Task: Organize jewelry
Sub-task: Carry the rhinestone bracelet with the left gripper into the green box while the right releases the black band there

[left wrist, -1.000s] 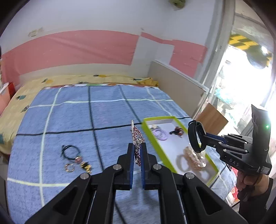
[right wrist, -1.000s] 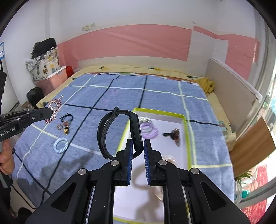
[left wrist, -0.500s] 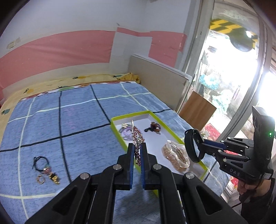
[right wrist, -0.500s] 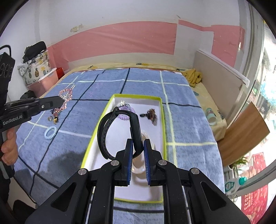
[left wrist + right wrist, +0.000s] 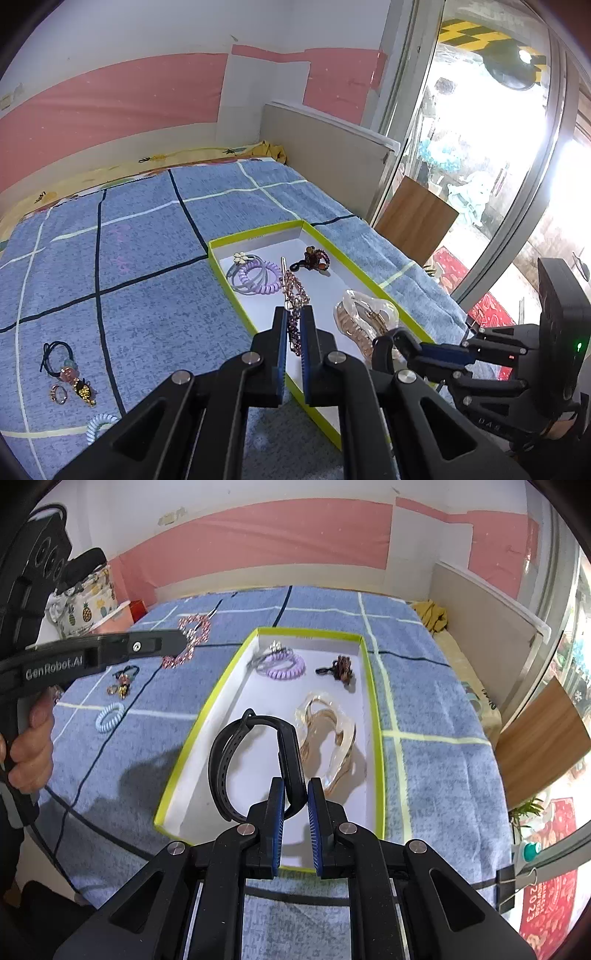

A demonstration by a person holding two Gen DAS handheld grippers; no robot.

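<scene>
right gripper (image 5: 391, 350) half hidden behind left gripper (image 5: 291, 325); its wristband unseen.

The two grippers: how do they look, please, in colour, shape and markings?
Both are matte black plastic. The left gripper and the right gripper have angular fingers with blue ribbed pads and silver pivot screws. White "GenRobot.AI" lettering marks the left; a green light glows on the right gripper's body.

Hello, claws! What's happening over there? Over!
Left claw shut on beaded hair clip. Right claw shut on black wristband, over the green-rimmed tray. Clear hair claw lies beside the drop spot.
</scene>
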